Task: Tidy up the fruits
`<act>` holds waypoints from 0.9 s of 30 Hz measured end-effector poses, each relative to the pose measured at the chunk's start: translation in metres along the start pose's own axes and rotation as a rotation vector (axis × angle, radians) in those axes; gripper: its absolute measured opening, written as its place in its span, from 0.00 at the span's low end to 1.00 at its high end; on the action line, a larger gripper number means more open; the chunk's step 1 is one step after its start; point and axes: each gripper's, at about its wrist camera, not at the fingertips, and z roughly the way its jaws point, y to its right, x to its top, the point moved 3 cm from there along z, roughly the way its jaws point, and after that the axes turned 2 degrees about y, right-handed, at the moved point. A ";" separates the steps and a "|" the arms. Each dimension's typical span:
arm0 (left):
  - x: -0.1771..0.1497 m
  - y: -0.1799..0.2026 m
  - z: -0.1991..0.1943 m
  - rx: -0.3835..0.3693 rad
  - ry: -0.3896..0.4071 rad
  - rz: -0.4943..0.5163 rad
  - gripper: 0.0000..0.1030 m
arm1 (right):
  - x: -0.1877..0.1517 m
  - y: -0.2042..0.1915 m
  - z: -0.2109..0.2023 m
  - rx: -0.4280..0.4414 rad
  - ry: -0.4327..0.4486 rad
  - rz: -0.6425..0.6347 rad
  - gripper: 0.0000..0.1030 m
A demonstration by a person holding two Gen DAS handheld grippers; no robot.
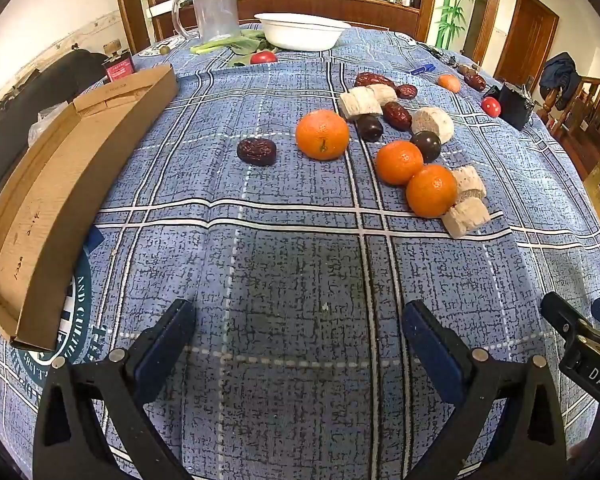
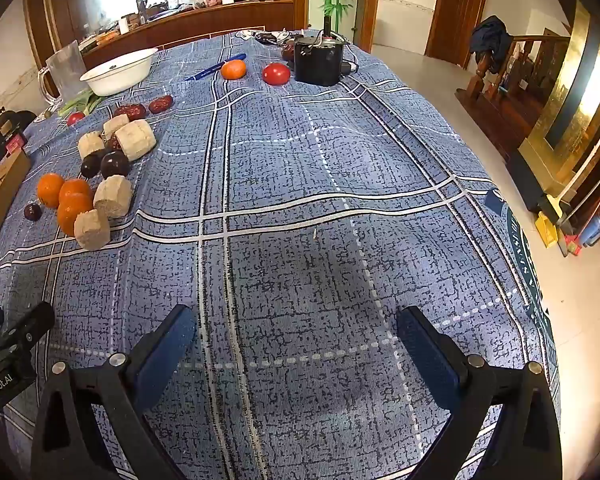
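Note:
Three tangerines lie on the blue plaid tablecloth (image 1: 292,264): one (image 1: 322,135) mid-table, two more (image 1: 399,162) (image 1: 431,191) to its right. A wrinkled red date (image 1: 256,151) lies left of them. Dark plums (image 1: 426,146), more dates (image 1: 397,115) and pale cut stalk pieces (image 1: 465,222) mix with them. My left gripper (image 1: 298,332) hovers open over bare cloth in front of the pile, holding nothing. My right gripper (image 2: 296,332) is open and holding nothing too, with the same pile (image 2: 74,200) far to its left. A tomato (image 2: 276,73) and a tangerine (image 2: 233,69) lie farther back.
A shallow cardboard box (image 1: 60,184) lies along the table's left side. A white basin (image 1: 302,31), a clear pitcher (image 1: 214,10) and greens stand at the back. A black cylinder device (image 2: 319,60) and a blue pen (image 2: 216,67) sit far right. The table edge drops to floor on the right.

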 end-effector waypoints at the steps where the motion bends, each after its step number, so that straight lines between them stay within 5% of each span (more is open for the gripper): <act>1: 0.000 0.000 0.000 0.000 0.000 0.000 1.00 | 0.000 0.000 0.000 -0.001 0.000 0.000 0.99; 12: 0.001 -0.008 -0.004 -0.011 0.008 -0.011 1.00 | 0.011 -0.010 0.000 -0.036 -0.002 0.005 0.99; 27: 0.045 -0.074 -0.081 0.072 0.260 -0.043 1.00 | 0.028 -0.090 -0.073 0.066 0.156 -0.153 1.00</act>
